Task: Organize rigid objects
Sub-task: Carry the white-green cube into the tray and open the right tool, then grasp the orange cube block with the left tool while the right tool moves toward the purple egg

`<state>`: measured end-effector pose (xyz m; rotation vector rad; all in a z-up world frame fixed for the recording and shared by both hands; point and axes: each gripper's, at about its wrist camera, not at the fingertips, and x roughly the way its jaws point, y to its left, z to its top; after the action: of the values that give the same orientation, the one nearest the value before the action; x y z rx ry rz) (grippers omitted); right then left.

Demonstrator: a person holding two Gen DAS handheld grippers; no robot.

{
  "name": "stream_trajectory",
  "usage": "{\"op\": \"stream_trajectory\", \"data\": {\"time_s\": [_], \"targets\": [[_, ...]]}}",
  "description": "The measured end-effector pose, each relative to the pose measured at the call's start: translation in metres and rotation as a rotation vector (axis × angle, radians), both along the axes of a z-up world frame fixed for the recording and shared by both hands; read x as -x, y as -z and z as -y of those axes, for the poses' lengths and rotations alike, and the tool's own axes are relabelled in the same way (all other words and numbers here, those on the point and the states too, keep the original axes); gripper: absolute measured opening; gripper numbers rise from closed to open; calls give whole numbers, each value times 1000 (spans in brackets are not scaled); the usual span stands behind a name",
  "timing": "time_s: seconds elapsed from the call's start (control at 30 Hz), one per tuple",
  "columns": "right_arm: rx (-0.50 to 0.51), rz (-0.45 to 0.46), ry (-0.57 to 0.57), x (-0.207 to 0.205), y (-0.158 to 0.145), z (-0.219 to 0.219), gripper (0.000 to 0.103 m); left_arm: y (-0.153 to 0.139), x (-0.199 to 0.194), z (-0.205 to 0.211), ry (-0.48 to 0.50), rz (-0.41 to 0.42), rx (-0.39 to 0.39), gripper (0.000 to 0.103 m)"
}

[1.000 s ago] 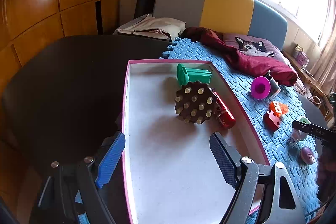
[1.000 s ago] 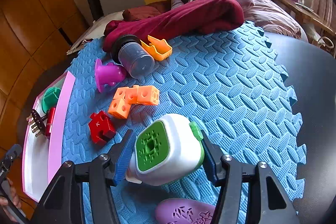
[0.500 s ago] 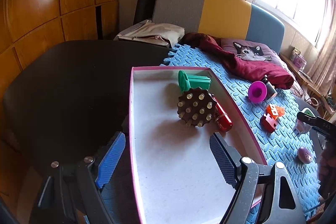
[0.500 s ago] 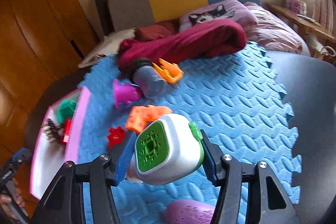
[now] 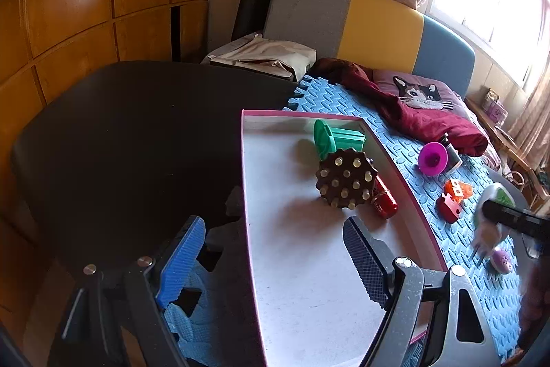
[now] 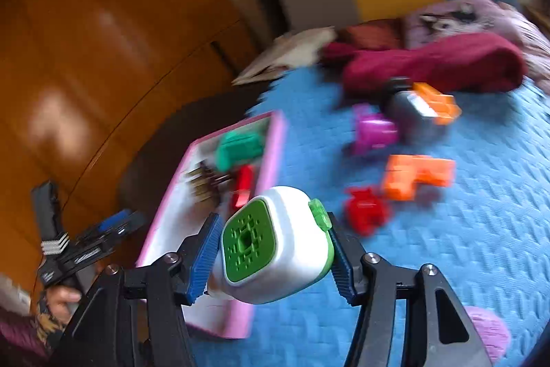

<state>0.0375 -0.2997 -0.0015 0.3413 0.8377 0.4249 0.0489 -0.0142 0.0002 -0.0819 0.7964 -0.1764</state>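
Meanwhile, 3 items crowd the pink tray's (image 5: 400, 162) far end: green piece (image 5: 335, 140), studded disc (image 5: 345, 183), red cylinder (image 5: 385, 203).

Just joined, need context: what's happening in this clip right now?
A person is sorting toys into a pink-rimmed white tray. The right tool is shut on a white and green rounded plastic toy, held above the blue foam mat near the tray. The left tool hangs open and empty over the tray, which already holds a green plastic piece, a brown studded disc and a red cylinder.
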Motion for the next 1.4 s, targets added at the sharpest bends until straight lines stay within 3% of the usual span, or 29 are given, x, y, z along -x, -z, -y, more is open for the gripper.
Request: {"op": "stream_trajectory", "data": {"time_s": [0.23,0.33,0.4,0.97,1.4], "targets": [[148,-84,-166,-33,14,-73,59,1,0,-5,-5,-2,16,83],[267,-105,-161,-45,29,-89,59,1,-1,-8,-13,-4,21,83],[273,-108,-150,-49,35,-92,58,2,-1,-10,-16,-8,28,83],[147,-53,21,-38,20,-50,58,4,0,-9,-8,-10,19,83],[199,-50,172,-12,13,19,58,-2,4,4,24,5,-7,83]]}}
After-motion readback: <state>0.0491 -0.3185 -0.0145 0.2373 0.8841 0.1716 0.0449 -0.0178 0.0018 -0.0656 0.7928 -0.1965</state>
